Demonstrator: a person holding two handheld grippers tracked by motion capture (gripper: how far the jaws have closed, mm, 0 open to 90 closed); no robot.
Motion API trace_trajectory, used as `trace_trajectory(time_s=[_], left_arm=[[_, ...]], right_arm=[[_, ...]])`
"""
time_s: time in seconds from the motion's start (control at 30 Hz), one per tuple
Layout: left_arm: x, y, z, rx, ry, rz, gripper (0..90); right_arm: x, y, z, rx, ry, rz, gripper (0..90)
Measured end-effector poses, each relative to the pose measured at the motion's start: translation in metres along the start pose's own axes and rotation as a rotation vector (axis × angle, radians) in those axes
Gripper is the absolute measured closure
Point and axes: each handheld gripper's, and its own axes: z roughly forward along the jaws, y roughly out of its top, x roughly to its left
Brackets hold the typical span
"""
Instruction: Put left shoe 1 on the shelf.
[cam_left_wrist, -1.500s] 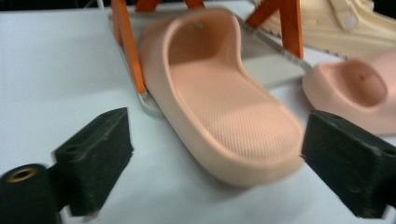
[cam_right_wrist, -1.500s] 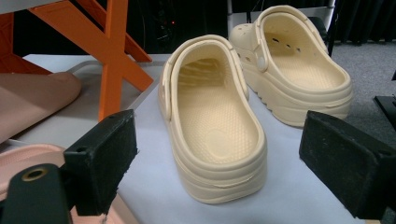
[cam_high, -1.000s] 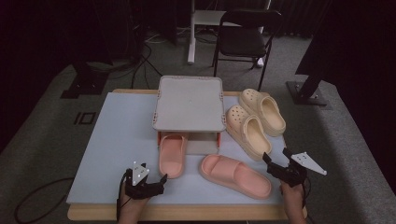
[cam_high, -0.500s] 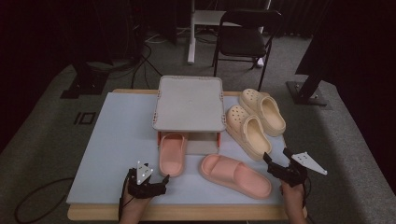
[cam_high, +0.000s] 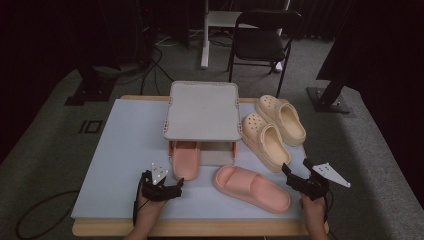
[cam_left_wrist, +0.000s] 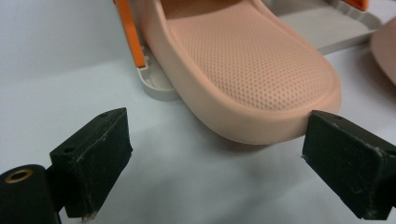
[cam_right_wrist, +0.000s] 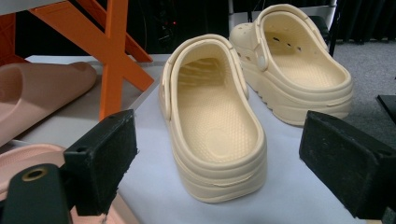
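Shoes sit spread over the pale table, and both grippers hang at its near edge with nothing in them. At the left, the left gripper points at a pink slide that is tucked heel-out under a small grey rack with orange legs. In the left gripper view its jaws stand wide apart, and the slide's heel lies just beyond and between them, not touched. Near the middle, a second pink slide lies flat on the table in front of the rack, angled toward the right. Right of the rack stand two cream clogs, one nearer and one farther back, close beside each other. The right gripper is at the far right, jaws spread wide and empty; its own view looks straight at the nearer clog's heel.
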Motion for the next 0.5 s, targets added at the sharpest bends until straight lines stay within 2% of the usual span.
trace_trajectory(time_s=[0.23, 0.5], left_arm=[[0.007, 0.007, 0.011, 0.001, 0.020, -0.026, 7.9], [0.010, 0.015, 0.023, 0.004, 0.040, -0.025, 7.9]], right_arm=[[-0.001, -0.001, 0.000, 0.003, 0.000, 0.001, 10.7], [-0.001, -0.001, 0.001, 0.002, 0.004, -0.001, 10.7]])
